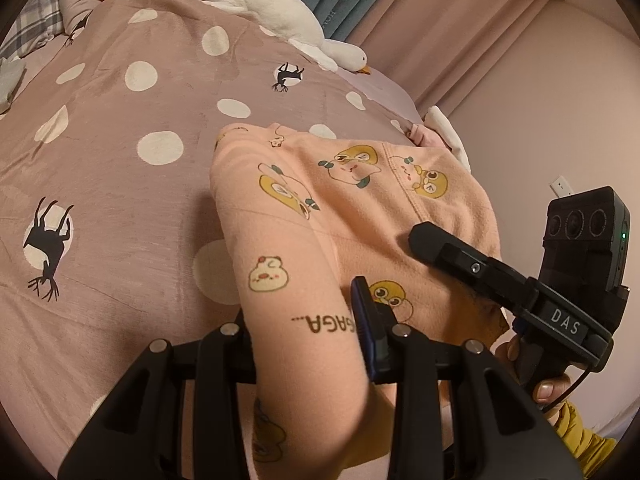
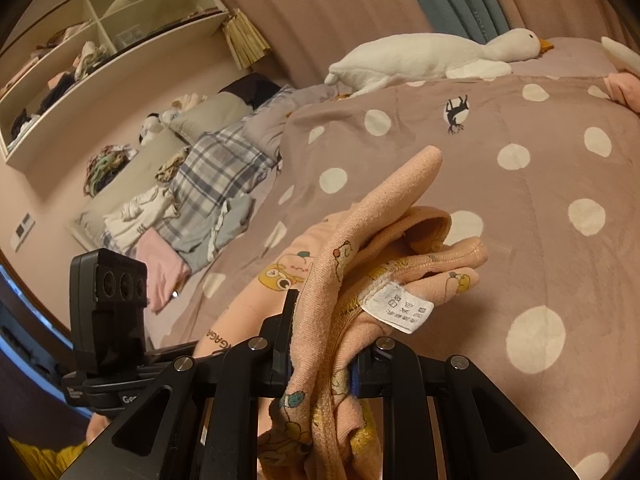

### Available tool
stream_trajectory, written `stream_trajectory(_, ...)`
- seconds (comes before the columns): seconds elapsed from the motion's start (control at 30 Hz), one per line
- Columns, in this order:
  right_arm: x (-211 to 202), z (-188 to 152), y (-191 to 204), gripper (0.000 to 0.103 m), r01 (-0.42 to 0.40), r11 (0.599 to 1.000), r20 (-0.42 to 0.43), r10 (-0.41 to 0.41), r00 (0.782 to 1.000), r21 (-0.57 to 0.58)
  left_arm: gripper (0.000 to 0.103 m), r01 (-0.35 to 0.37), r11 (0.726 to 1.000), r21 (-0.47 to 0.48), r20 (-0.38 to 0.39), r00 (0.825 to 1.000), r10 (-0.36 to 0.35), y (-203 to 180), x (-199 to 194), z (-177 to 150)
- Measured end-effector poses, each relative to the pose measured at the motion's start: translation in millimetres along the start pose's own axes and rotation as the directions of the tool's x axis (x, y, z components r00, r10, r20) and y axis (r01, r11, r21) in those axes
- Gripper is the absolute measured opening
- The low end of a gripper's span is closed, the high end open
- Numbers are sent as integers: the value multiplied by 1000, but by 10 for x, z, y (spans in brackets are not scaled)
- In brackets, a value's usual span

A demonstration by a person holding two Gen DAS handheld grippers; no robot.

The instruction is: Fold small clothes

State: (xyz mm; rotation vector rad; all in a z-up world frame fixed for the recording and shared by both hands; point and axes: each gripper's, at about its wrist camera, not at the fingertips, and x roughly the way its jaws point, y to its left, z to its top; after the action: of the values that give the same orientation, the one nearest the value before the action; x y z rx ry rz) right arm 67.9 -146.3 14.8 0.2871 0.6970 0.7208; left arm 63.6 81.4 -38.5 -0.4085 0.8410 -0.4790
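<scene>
while both clamped on the peach garment, long axis running away over the dotted bedspread: left gripper, right gripper.

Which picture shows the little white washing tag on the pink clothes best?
The right wrist view. The white care tag sits near the middle there, symbols visible, on the pink garment bunched in the right tool. The left wrist view shows the garment's printed side only; no tag is visible.

Black tools, "DAS" label, mustard sleeve
</scene>
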Motion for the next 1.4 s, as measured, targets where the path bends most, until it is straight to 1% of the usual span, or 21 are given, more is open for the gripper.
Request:
stream_trajectory(0.3, 181, 47, 27, 21, 2, 1000, -17, -2, 1000, -12, 34, -6, 1000, -19, -7, 1000, 6, 164, 76, 96)
stream_trajectory(0.67, 351, 107, -71, 21, 2, 1000, -28, -2, 1000, -4, 34, -16, 999, -34, -23, 1000, 15, 283, 292, 225)
stream_trajectory(1.07, 456, 214, -226, 22, 6, 1000, -16, -6, 1000, 6, 34, -15, 999, -34, -25, 1000, 14, 315, 503, 392)
stream_trajectory(1.4, 510, 273, -304, 22, 9, 1000, -14, -8, 1000, 8, 34, -16, 999, -35, -29, 999, 15, 337, 577, 441)
